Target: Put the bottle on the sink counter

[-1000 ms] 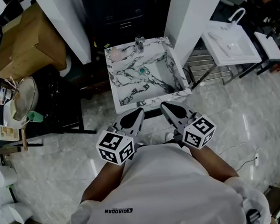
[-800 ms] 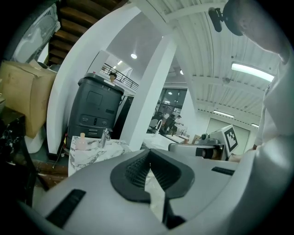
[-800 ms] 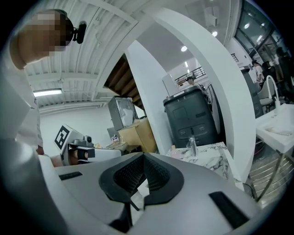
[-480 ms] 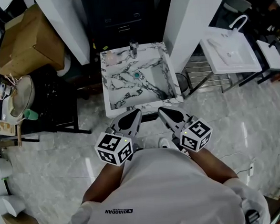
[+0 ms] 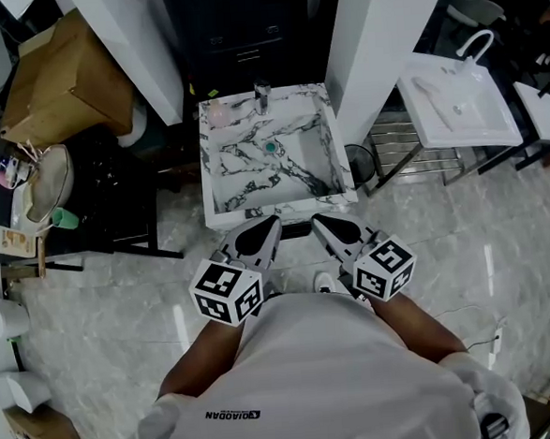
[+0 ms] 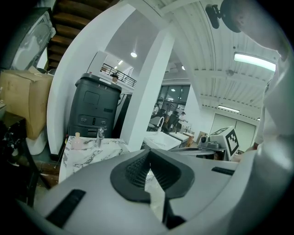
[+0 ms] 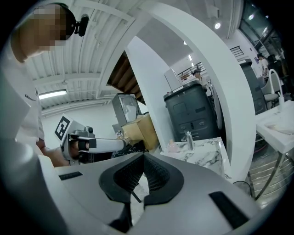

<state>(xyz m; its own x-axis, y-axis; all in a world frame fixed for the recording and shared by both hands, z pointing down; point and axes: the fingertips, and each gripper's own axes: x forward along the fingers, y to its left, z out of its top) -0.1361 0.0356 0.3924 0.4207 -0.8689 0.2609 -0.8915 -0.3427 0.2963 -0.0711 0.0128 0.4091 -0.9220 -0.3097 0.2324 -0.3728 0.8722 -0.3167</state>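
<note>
bottle: small pale-pink bottle (image 5: 219, 115), upright on veined white marble sink counter (image 5: 210, 176) | left gripper (image 5: 274, 221): jaws together, empty | right gripper (image 5: 318, 219): jaws together, empty

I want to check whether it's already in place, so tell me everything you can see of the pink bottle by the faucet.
The bottle is small and pale pink, with what looks like a narrower top. It stands upright on the back left corner of the white, dark-veined marble sink counter, just left of the faucet and apart from it. Only the counter touches it. Any label or cap detail is too small to tell.
</note>
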